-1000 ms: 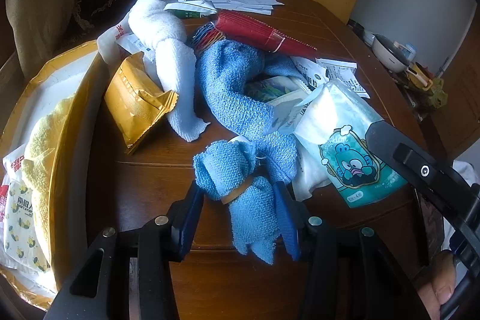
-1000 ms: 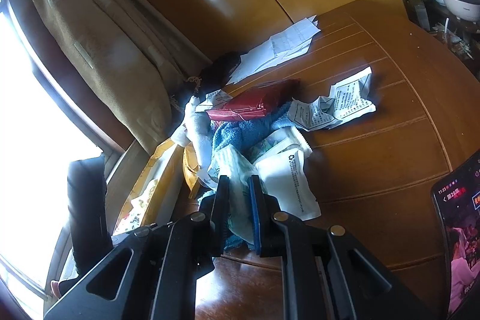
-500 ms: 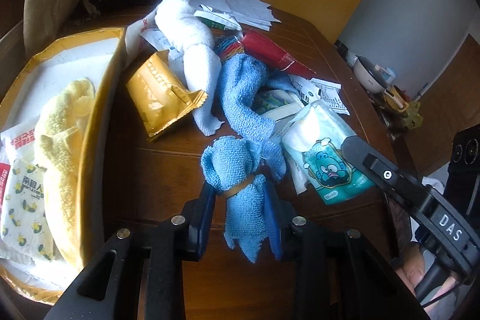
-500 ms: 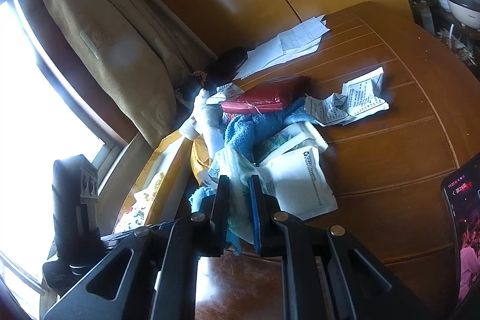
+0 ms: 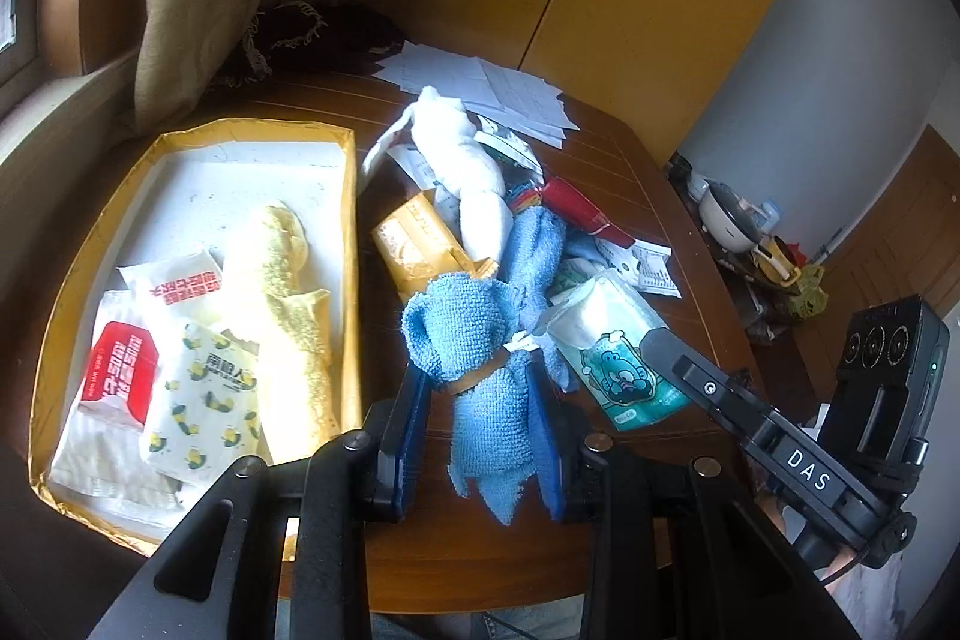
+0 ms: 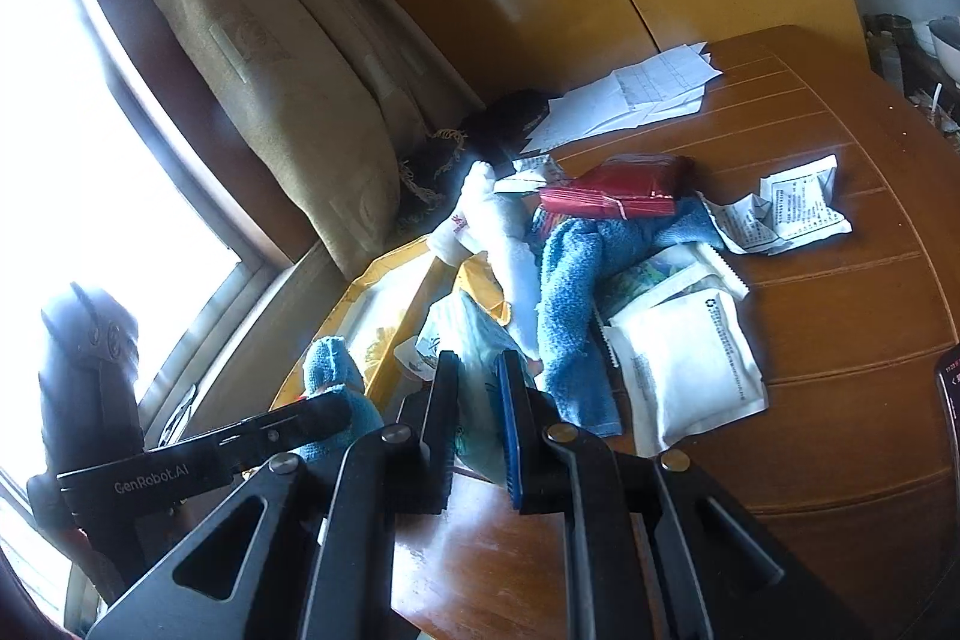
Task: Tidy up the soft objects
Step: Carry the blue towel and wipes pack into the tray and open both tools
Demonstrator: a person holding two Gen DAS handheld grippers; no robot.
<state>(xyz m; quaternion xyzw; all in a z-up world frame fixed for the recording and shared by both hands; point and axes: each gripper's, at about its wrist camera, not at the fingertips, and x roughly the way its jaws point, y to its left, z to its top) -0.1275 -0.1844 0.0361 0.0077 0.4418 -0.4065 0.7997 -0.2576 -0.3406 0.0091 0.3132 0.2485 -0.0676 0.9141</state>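
So the left gripper (image 5: 480, 436), clamped on the small blue terry towel tied with a rubber band (image 5: 474, 370), has lifted it off the brown wooden table (image 5: 600, 538) since a second ago, right beside the yellow cardboard tray (image 5: 351, 220). Right gripper (image 6: 480, 418) stays pinched on one teal tissue pack (image 6: 474, 340). Count: two blue towels, one white towel (image 5: 474, 172), one yellow towel (image 5: 282, 292) inside that tray

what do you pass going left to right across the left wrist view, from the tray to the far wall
yellow cardboard tray → long yellow towel → banded blue cloth bundle held in the left gripper → teal cartoon tissue pack → white pot
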